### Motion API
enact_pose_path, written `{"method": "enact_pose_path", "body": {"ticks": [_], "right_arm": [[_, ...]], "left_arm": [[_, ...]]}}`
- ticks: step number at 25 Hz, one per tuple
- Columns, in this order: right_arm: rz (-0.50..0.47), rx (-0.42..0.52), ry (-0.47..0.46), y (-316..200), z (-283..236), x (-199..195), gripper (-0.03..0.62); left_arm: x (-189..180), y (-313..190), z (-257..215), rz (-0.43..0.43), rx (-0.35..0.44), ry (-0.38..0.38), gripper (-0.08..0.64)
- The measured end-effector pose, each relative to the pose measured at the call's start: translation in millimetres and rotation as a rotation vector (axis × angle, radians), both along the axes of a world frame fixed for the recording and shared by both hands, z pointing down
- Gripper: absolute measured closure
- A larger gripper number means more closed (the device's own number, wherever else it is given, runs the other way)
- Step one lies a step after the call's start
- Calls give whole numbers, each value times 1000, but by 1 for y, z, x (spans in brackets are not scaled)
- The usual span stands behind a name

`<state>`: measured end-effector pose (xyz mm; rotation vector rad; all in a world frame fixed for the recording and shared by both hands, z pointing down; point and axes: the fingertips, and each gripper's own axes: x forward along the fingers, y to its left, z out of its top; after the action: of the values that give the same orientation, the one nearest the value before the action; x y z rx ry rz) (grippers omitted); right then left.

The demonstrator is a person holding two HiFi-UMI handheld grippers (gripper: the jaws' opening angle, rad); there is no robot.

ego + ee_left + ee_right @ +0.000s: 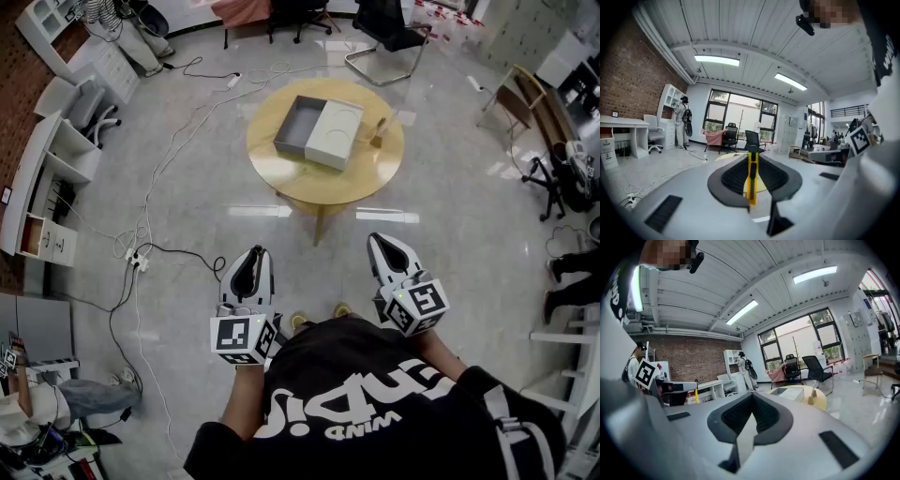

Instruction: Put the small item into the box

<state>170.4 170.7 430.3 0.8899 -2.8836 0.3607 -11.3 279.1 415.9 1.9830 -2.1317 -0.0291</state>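
Observation:
An open box lies on the round wooden table [281, 183] ahead of me, with a grey half [302, 124] and a white half [337, 136]. A small tan object [382, 131] stands on the table to the box's right. My left gripper [254, 253] is held low in front of me, well short of the table, shut on a thin yellow item [752, 180] that looks like a utility knife. The right gripper [383, 241] is beside it, shut with nothing between its fingers. In the right gripper view the table [820, 401], the box [786, 392] and the tan object [811, 397] lie beyond the shut jaws.
Cables and a power strip [138, 261] run over the glossy floor at the left. White shelves [45, 178] line the left wall. Black chairs [389, 36] stand behind the table. A person's feet [565, 270] show at the right edge. Another person [682, 123] stands by the far shelves.

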Motion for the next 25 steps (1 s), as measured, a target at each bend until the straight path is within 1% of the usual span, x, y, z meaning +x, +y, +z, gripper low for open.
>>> {"method": "enact_pose_path", "body": {"ticks": [5,12,14,18,21,25], "right_arm": [[-7,2,-2,1,-1,-6,591],[-5,-6,5,17,1,-11,589],[7,5,6,21,5,-11,589],[46,17,-4,25,16,-14,589],[90,13,-18,24,18,-14,589],[120,17,-31,12,15,-15,589]], "left_arm": [[-3,2,-2,2,6,-2,488],[-13,12,2,8,5,23,488],[-14,15,9,18,10,40,488],[-17,13,19,53,11,22,488],[-21,10,17,72,20,19,488],[-24,-1,13,93,35,19,488]]}}
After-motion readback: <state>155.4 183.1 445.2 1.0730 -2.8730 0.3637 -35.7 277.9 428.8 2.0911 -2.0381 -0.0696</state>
